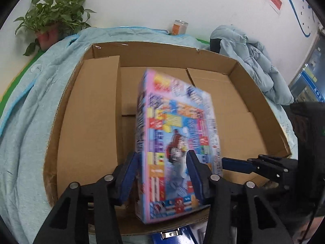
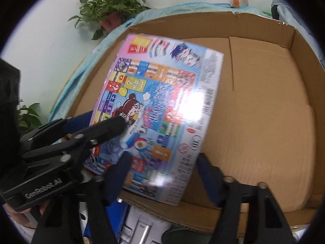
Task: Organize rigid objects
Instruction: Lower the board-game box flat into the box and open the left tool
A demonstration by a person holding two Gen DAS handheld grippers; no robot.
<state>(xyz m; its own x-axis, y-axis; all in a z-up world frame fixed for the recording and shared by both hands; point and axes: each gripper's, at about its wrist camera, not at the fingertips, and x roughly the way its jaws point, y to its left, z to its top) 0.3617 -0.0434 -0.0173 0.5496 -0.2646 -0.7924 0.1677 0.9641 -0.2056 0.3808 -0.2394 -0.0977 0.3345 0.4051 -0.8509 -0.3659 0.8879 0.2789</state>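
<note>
The left wrist view shows the left gripper point(image 1: 162, 174) at the bottom middle of the picture. Its two blue pads pinch a bright game box point(image 1: 176, 138), one pad on the thin side edge and one on the big colored face. The game box stands up on edge and leans a little. Its long side runs from the bottom of the picture up toward the middle, away from the gripper.

The game box is over the big cardboard box point(image 1: 254, 93), low down at the near wall. I think it is about to go in. The brown floor past it looks bare, so there is room to lay it flat or stand it by a wall.

In the right wrist view, the right gripper point(image 2: 162, 174) is at the bottom. Its pads are spread wide, and the lower edge of the game box point(image 2: 162, 111) sits between them. I cannot tell if they touch it. The left gripper point(image 2: 105, 122) comes in from the left and does the holding, so it is the nearer one for setting the game box down.

Around the cardboard box lies a light blue blanket point(image 1: 30, 122). A green plant point(image 1: 54, 14) is at the upper left, and a can point(image 1: 179, 27) stands at the top middle.
</note>
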